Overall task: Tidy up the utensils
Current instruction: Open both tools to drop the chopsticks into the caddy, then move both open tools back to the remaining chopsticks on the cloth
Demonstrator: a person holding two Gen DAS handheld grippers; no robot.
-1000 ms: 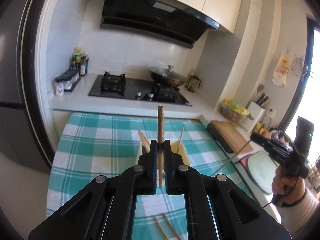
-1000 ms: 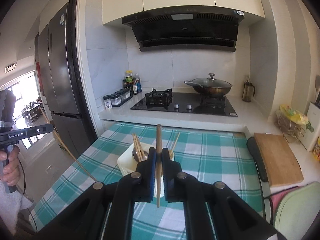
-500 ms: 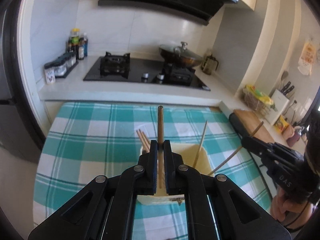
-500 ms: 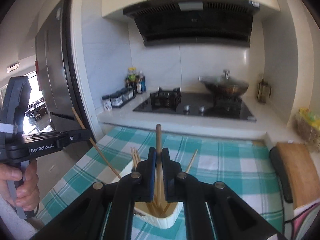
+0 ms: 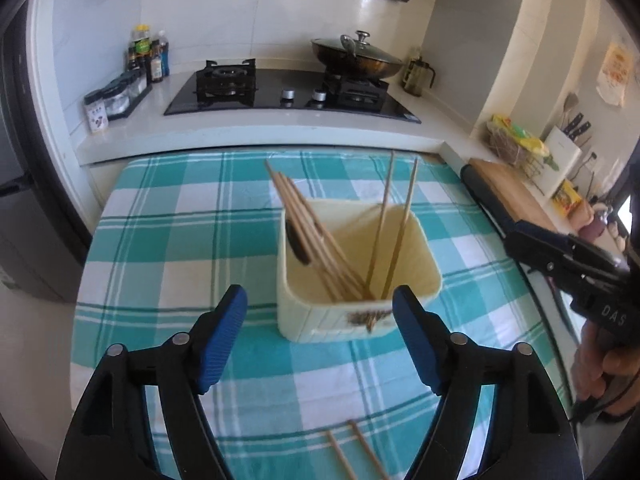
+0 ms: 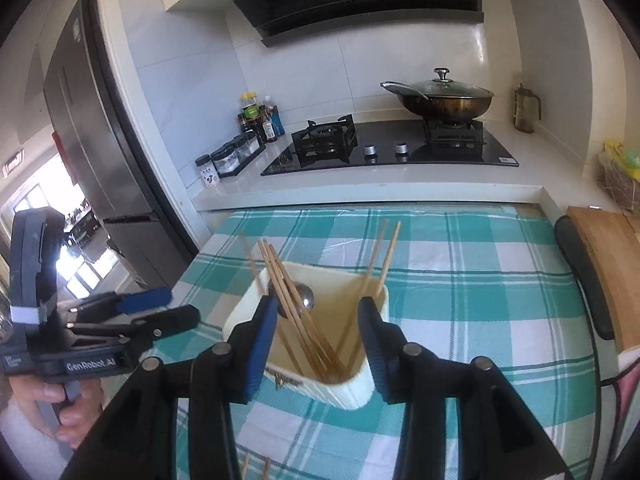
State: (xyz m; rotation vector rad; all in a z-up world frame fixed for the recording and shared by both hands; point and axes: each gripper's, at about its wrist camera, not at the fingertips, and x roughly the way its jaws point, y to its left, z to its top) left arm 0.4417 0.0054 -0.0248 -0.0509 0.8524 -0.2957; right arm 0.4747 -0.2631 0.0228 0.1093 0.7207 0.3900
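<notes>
Released since half a second ago: both chopsticks gone from the jaws, now inside the cream holder [image 5: 356,280] on the checked tablecloth [image 5: 168,248]. Left gripper [image 5: 320,300] spread wide, empty; right gripper [image 6: 316,312] also spread, empty, just above the holder. Chopstick bundle [image 5: 308,232] leaning up-left, long axis slanted; two thin chopsticks [image 5: 394,220] near upright at right. Two loose chopsticks [image 5: 352,452] flat on cloth below. Wok [image 5: 356,56] on stove [image 5: 292,92] behind

Black left gripper [image 5: 320,304] with blue ribbed pads [image 5: 222,338], silver screws, white lettering, perhaps "GenRobot.AI".
</notes>
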